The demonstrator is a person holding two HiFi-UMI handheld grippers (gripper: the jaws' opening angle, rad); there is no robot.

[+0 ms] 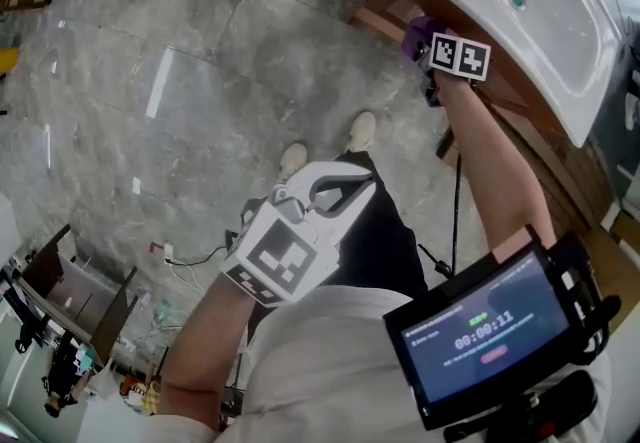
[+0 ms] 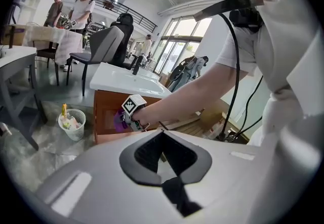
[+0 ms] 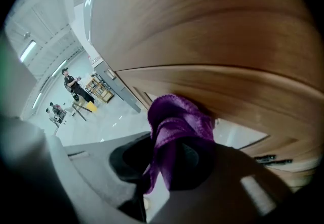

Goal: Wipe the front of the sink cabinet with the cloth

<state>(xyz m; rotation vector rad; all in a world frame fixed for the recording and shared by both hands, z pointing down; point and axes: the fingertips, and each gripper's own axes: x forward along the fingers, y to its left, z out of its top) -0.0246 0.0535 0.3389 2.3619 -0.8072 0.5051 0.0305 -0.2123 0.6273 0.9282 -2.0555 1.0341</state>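
Cloth in right claw, against cabinet front

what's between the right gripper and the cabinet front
The purple cloth, clamped in the right gripper, bunches against the wooden cabinet front; the right gripper view shows it.

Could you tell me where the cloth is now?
The cloth is clamped in the right tool, pressed against the cabinet front below the sink, head view's upper right.

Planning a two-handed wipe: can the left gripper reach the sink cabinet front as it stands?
Probably not. The left gripper hangs back by the person's waist, well short of the cabinet front, jaws shut on nothing. Only the right gripper, holding the cloth, is at the wood.
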